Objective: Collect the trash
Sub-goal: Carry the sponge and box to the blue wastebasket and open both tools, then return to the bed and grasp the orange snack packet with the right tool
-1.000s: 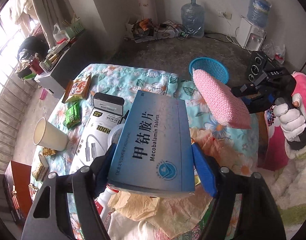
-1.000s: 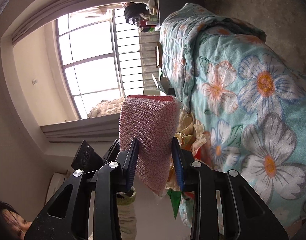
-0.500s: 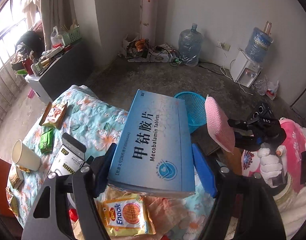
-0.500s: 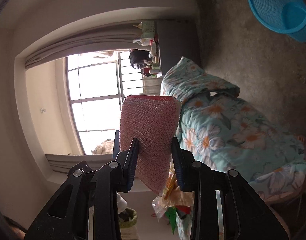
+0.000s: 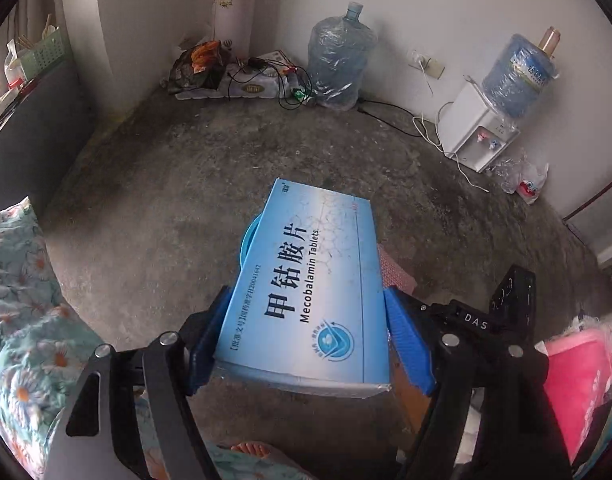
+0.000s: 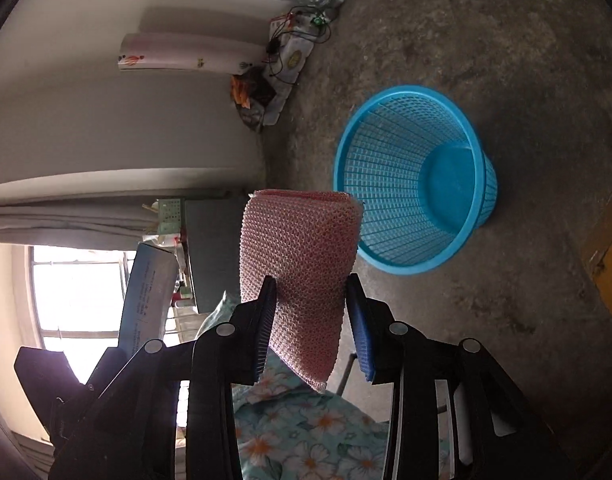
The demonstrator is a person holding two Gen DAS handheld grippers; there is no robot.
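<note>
1. Since the earlier frames I had carried both grippers off the floral bedspread [image 5: 14,312] and out over the concrete floor [image 5: 178,200]; the cluttered bed top had dropped out of the left wrist view.
2. The left gripper [image 5: 306,344] was pinching the blue Mecobalamin tablet box [image 5: 310,292] across its width, held above the floor with the blue basket [image 5: 246,240] showing only as a sliver behind it.
3. The right gripper [image 6: 312,320] had just been opening its jaws. The pink mesh scouring pad [image 6: 302,264] stood between them; one pad appeared to touch it and the other stood clear, so I judged it released or nearly so.
4. In the right wrist view the blue basket [image 6: 410,184] lay just beyond the scouring pad and looked empty inside.
5. Progress, in my judgement: two items lifted and brought to the basket, neither deposited. Both drops remained.
6. The rest of the bed litter was out of view now.
</note>
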